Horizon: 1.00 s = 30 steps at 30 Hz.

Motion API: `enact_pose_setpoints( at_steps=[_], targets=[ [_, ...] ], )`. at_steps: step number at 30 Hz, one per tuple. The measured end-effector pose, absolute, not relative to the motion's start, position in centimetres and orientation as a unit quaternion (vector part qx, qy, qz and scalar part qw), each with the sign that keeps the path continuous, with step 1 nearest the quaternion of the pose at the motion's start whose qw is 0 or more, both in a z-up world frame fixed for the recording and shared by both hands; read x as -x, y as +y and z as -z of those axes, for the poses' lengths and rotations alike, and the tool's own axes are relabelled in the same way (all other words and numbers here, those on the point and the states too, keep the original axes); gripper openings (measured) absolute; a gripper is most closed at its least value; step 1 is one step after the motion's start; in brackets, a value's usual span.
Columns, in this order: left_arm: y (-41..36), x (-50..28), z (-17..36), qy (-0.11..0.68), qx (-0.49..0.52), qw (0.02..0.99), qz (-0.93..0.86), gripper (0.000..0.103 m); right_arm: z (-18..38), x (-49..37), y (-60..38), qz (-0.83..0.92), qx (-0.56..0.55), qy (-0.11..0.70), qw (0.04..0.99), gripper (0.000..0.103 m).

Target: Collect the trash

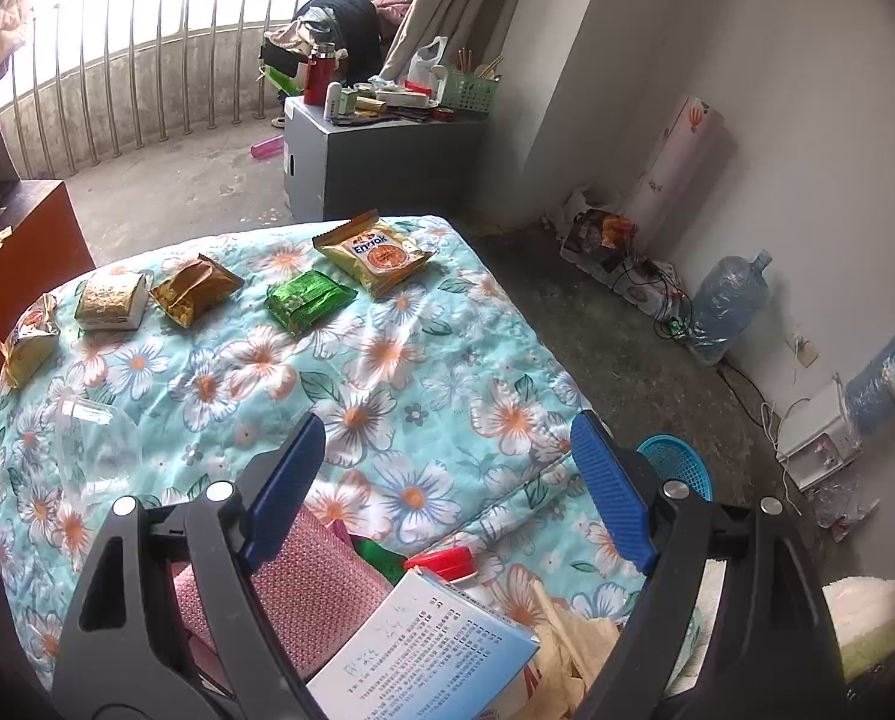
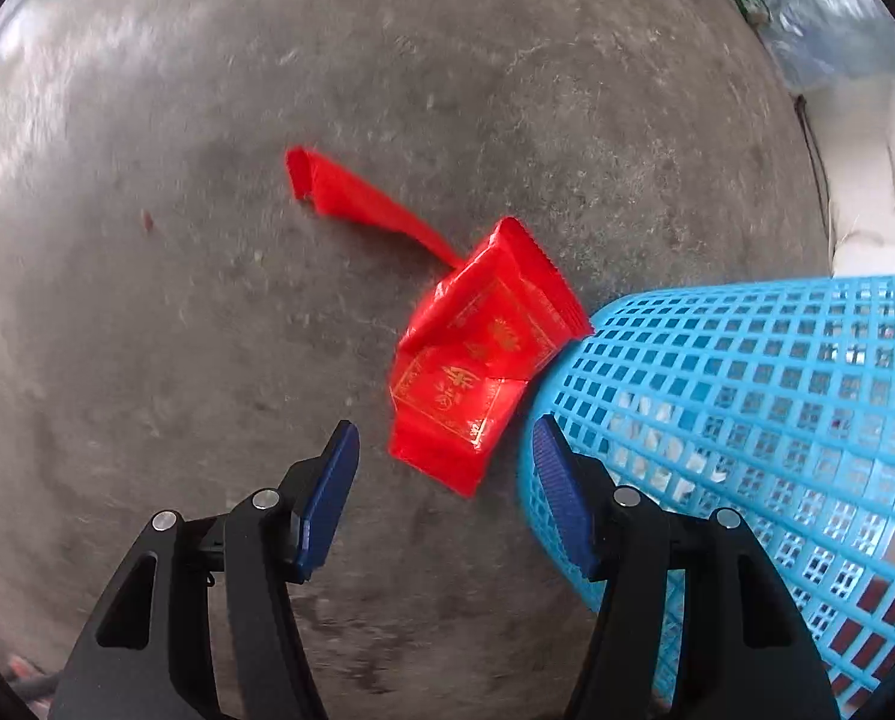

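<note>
Lived-in home, probably bedroom by balcony: floral quilt, railing, cluttered cabinet, concrete floor.

I see a bed under a pale blue quilt with white and orange flowers; on it lie a green foil packet, a yellow printed snack packet and crumpled gold wrappers. On the grey concrete floor a red foil wrapper rests against a blue plastic mesh basket.
</note>
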State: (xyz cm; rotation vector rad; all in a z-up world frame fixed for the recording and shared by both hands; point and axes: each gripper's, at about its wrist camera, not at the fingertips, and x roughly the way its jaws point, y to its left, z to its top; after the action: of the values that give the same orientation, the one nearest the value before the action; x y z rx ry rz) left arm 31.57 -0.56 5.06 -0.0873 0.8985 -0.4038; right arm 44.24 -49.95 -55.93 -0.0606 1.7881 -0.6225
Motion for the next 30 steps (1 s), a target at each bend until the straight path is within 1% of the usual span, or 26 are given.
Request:
enact_pose_setpoints(
  at_steps=[5, 10, 12, 16, 23, 29, 30],
  targets=[
    [-0.7, -31.8, -4.5, 0.440, 0.043, 0.876, 0.191, 0.080, 57.3, -44.0, -48.4, 0.262, 0.099, 0.774, 0.568, 0.057],
    [-0.6, -31.9, -4.4, 0.438, 0.040, 0.879, 0.185, 0.080, 58.6, -44.0, -47.1, 0.247, 0.158, 0.778, 0.556, 0.050],
    [-0.5, -31.9, -4.3, 0.439, 0.041, 0.879, 0.182, 0.080, 59.0, -44.0, -46.6, 0.242, 0.174, 0.779, 0.551, 0.044],
    [-0.4, -32.1, -4.0, 0.444, 0.043, 0.878, 0.176, 0.080, 59.8, -44.0, -45.8, 0.233, 0.198, 0.780, 0.546, 0.037],
    [-0.6, -32.1, -4.0, 0.443, 0.034, 0.878, 0.175, 0.080, 60.8, -44.0, -45.0, 0.223, 0.237, 0.775, 0.542, 0.037],
    [-0.7, -32.0, -3.7, 0.448, 0.035, 0.877, 0.173, 0.080, 60.6, -44.6, -46.2, 0.229, 0.196, 0.785, 0.542, 0.035],
    [-0.7, -32.0, -3.8, 0.447, 0.035, 0.877, 0.172, 0.080, 60.5, -44.9, -47.1, 0.228, 0.180, 0.788, 0.543, 0.030]
  ],
)
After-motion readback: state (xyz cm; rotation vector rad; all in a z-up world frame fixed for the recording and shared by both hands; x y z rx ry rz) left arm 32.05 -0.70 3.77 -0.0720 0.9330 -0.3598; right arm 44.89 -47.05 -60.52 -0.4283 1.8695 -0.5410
